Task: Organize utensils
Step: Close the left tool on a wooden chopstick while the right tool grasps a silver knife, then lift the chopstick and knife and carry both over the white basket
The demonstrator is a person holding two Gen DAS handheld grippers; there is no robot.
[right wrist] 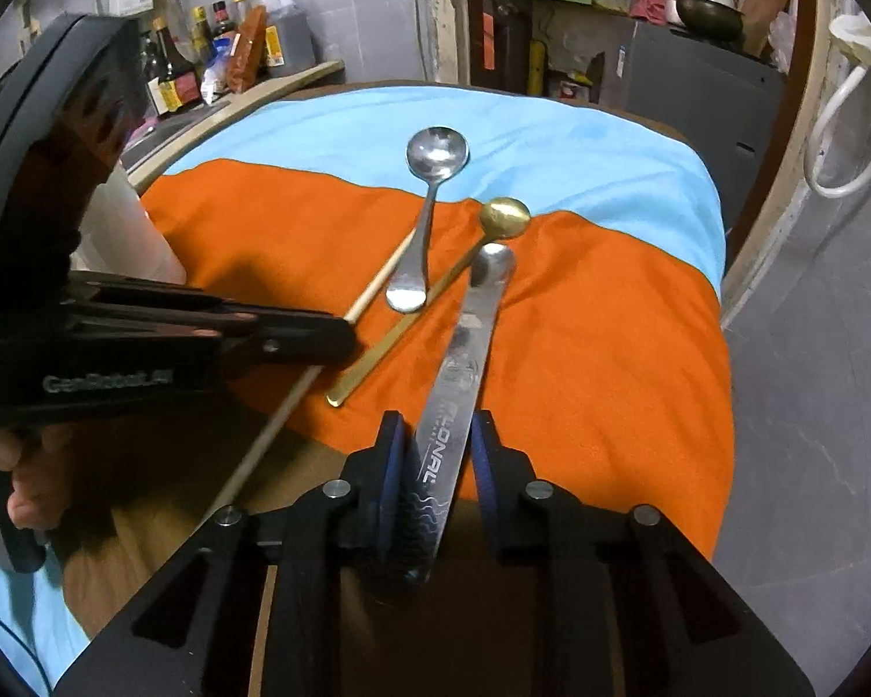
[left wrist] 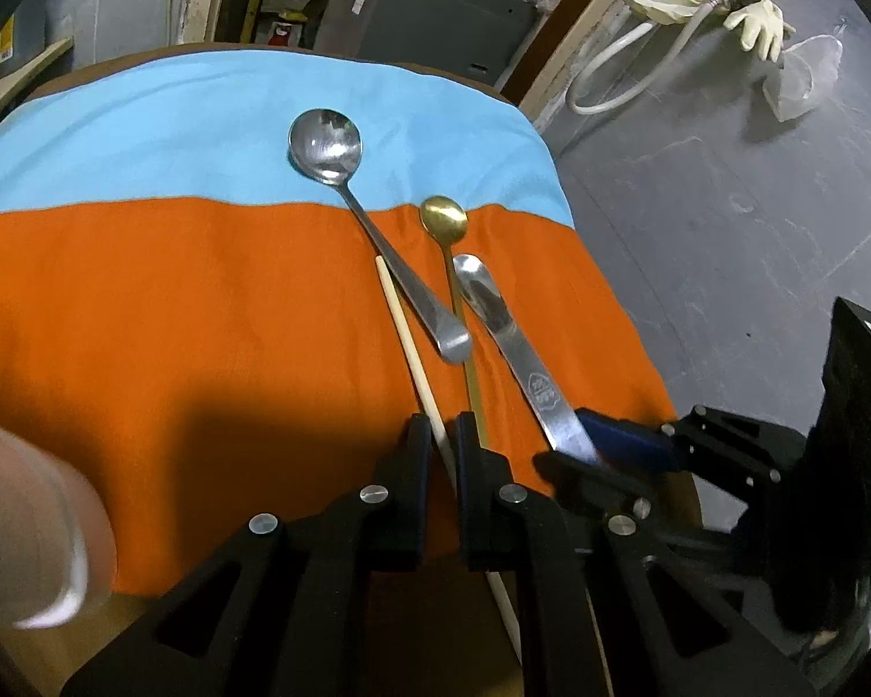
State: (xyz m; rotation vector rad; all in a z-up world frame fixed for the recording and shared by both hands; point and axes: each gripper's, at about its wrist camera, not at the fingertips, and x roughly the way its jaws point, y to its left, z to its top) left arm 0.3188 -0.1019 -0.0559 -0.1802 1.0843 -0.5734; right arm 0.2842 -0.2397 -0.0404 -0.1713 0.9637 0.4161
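— Left wrist view first: our left gripper (left wrist: 440, 435) has its fingers nearly together on the pale chopstick (left wrist: 407, 348), which runs up from between them across the orange cloth (left wrist: 174, 319).

— Agreed, it is pinched on it. And our right gripper (right wrist: 438, 441)?

— From the right wrist view, the flat steel utensil (right wrist: 464, 348) lies lengthwise between its blue pads (right wrist: 392, 464). The left pad touches the handle; on the right we see a narrow gap, so we cannot tell that it is clamped.

— Where are the other pieces?

— The large silver spoon (left wrist: 342, 174) has its bowl on the blue cloth (left wrist: 145, 128), toward the far edge of the tabletop (left wrist: 685, 499), with its handle slanting back onto the orange, just beside the chopstick. The gold spoon (left wrist: 444, 221) sits between that handle and the steel utensil, bowl at the seam of the two cloths.

— All toward the right side of the tabletop?

— Yes, and both gripper handles hang over the near edge, close to each other.
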